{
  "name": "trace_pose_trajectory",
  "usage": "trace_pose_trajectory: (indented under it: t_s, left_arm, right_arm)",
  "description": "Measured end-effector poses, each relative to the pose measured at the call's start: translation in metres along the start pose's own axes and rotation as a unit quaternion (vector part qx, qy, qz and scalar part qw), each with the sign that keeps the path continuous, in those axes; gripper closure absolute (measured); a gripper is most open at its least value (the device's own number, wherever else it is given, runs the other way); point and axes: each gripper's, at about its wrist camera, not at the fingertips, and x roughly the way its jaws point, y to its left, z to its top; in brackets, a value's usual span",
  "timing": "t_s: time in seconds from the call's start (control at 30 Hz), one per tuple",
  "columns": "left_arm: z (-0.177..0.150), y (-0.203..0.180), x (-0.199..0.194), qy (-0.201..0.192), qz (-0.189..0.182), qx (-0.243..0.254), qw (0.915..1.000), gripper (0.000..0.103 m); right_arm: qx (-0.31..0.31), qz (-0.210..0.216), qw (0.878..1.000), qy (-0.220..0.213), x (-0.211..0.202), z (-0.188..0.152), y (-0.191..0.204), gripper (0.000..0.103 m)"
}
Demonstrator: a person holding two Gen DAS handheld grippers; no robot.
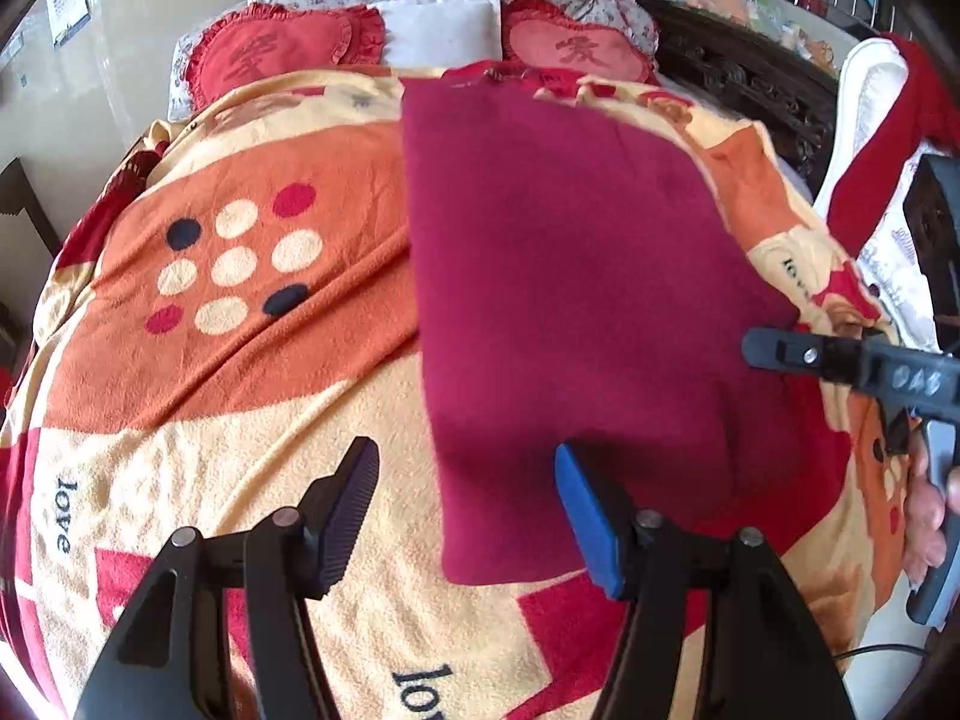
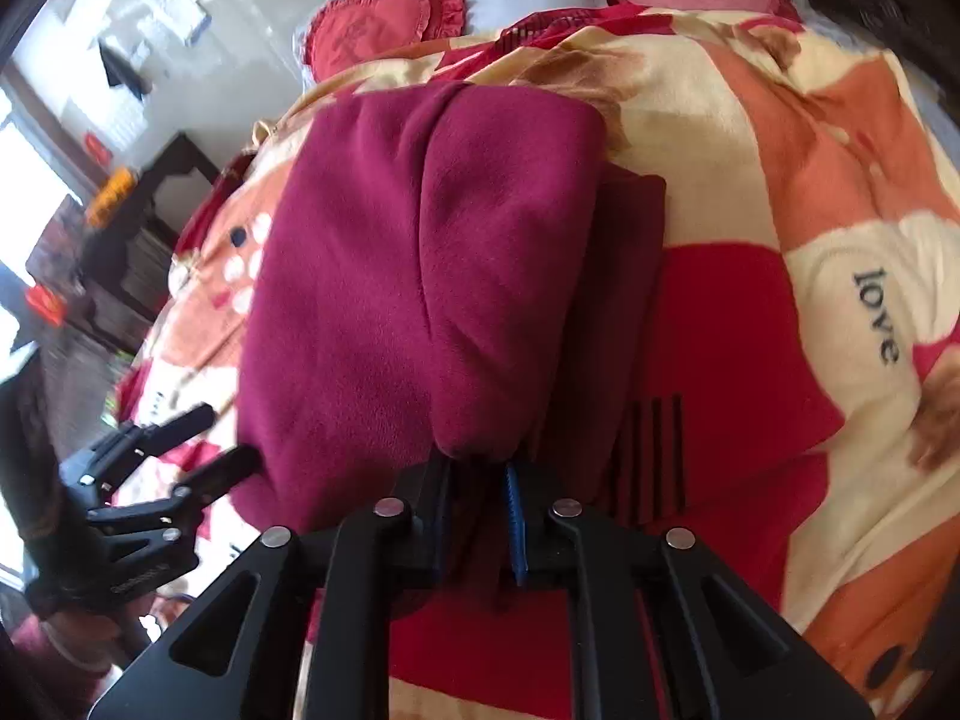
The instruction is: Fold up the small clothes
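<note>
A dark red fleece garment [image 1: 570,312] lies flat on the patterned blanket [image 1: 240,360], a long rectangle running away from me. My left gripper [image 1: 468,516] is open and empty, just above the garment's near left corner. My right gripper [image 2: 477,498] is shut on the garment's [image 2: 408,276] edge, which bunches between the jaws and is lifted over a lower layer. The right gripper also shows in the left wrist view [image 1: 840,360] at the garment's right edge. The left gripper shows open in the right wrist view [image 2: 198,450].
Two red heart cushions [image 1: 282,54] and a white pillow [image 1: 444,27] lie at the head of the bed. A dark carved wooden frame [image 1: 750,78] and a white and red item [image 1: 876,120] stand to the right. Dark furniture [image 2: 138,240] stands to the left.
</note>
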Motion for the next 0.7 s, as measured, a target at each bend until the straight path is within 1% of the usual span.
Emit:
trace_pose_trajectory:
  t_s: [0.07, 0.1, 0.13, 0.17, 0.2, 0.27, 0.33, 0.37, 0.4, 0.43, 0.53, 0.57, 0.6, 0.63, 0.67, 0.7]
  left_arm:
    - [0.003, -0.002, -0.001, -0.005, 0.0, 0.002, 1.0, 0.038]
    - [0.004, -0.004, 0.0, -0.005, 0.0, 0.003, 1.0, 0.038]
    - [0.005, -0.005, 0.001, -0.004, 0.0, 0.004, 1.0, 0.038]
    - [0.006, -0.006, 0.003, -0.002, 0.001, 0.005, 1.0, 0.038]
    - [0.006, -0.007, 0.005, 0.0, 0.002, 0.004, 1.0, 0.038]
    - [0.005, -0.009, 0.007, 0.002, 0.0, 0.003, 1.0, 0.038]
    - [0.004, -0.011, 0.01, 0.005, -0.002, 0.005, 1.0, 0.038]
    - [0.004, -0.012, 0.011, 0.006, -0.003, 0.006, 1.0, 0.038]
    - [0.004, -0.014, 0.012, 0.008, -0.005, 0.008, 0.9999, 0.038]
    - [0.003, -0.014, 0.013, 0.009, -0.007, 0.01, 0.9999, 0.038]
    - [0.003, -0.016, 0.017, 0.012, -0.014, 0.013, 0.9997, 0.037]
    - [0.003, -0.017, 0.019, 0.013, -0.015, 0.013, 0.9997, 0.036]
    - [0.003, -0.017, 0.022, 0.016, -0.013, 0.015, 0.9997, 0.035]
    - [0.003, -0.018, 0.024, 0.017, -0.013, 0.016, 0.9996, 0.035]
    - [0.002, -0.018, 0.025, 0.018, -0.013, 0.015, 0.9996, 0.035]
    - [0.002, -0.018, 0.025, 0.018, -0.012, 0.014, 0.9997, 0.034]
  right_arm:
    - [0.022, 0.027, 0.999, -0.019, -0.013, 0.003, -0.005, 0.094]
    - [0.036, 0.041, 0.998, -0.036, -0.02, 0.008, -0.008, 0.086]
    - [0.046, 0.046, 0.997, -0.051, -0.025, 0.013, -0.01, 0.081]
    - [0.053, 0.043, 0.996, -0.063, -0.028, 0.018, -0.012, 0.078]
    - [0.062, 0.031, 0.995, -0.07, -0.027, 0.025, -0.014, 0.074]
    - [0.075, 0.015, 0.995, -0.069, -0.015, 0.041, -0.018, 0.073]
    - [0.083, 0.008, 0.995, -0.054, 0.003, 0.057, -0.022, 0.074]
    - [0.079, 0.009, 0.996, -0.048, 0.011, 0.063, -0.023, 0.078]
    - [0.066, 0.009, 0.997, -0.047, 0.017, 0.07, -0.023, 0.1]
    - [0.049, -0.002, 0.998, -0.05, 0.018, 0.074, -0.021, 0.103]
    - [-0.017, -0.055, 0.996, -0.075, 0.007, 0.079, -0.005, 0.103]
    - [-0.038, -0.085, 0.992, -0.082, 0.008, 0.08, -0.003, 0.103]
    - [-0.044, -0.108, 0.99, -0.078, 0.014, 0.081, -0.006, 0.103]
    - [-0.038, -0.119, 0.99, -0.068, 0.023, 0.081, -0.012, 0.103]
    - [-0.028, -0.12, 0.991, -0.057, 0.029, 0.08, -0.019, 0.103]
    - [-0.02, -0.113, 0.992, -0.049, 0.033, 0.079, -0.025, 0.103]
